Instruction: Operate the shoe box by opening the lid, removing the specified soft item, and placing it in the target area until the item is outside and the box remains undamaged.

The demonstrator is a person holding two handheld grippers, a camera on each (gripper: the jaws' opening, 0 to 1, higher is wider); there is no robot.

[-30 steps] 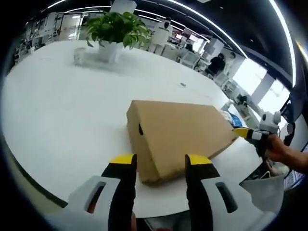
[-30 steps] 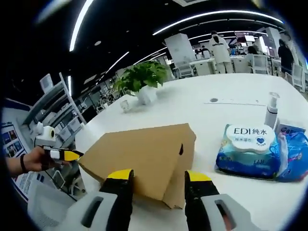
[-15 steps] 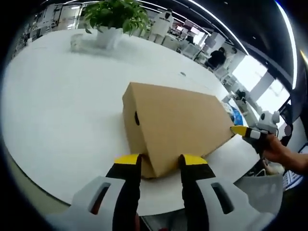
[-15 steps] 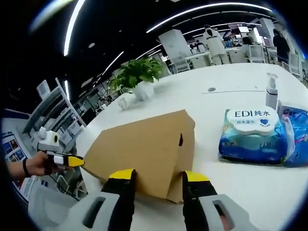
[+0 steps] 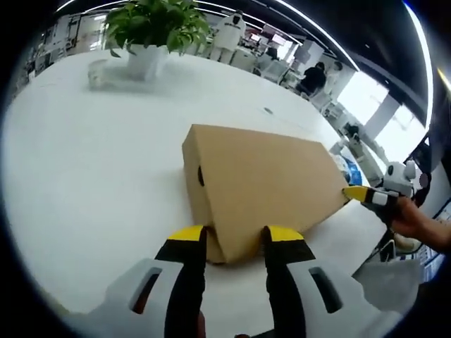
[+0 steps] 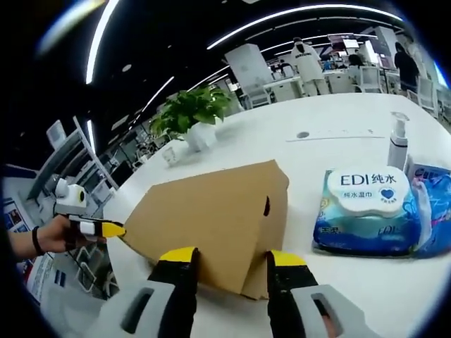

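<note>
Left gripper [image 5: 229, 236]: fingers spread, straddling one near corner of the closed shoe box [image 5: 264, 183]. Right gripper [image 6: 229, 257]: fingers spread astride the opposite corner. Box lies flat on the white worktop [image 5: 91, 169], wet-wipes pack [image 6: 366, 211] beside it.

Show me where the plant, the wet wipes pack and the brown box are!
plant [image 6: 189, 111], right gripper view, on its green leaves.
wet wipes pack [image 6: 364, 211], right gripper view, on its front.
brown box [image 5: 264, 179], left gripper view, on the closed lid's top.
</note>
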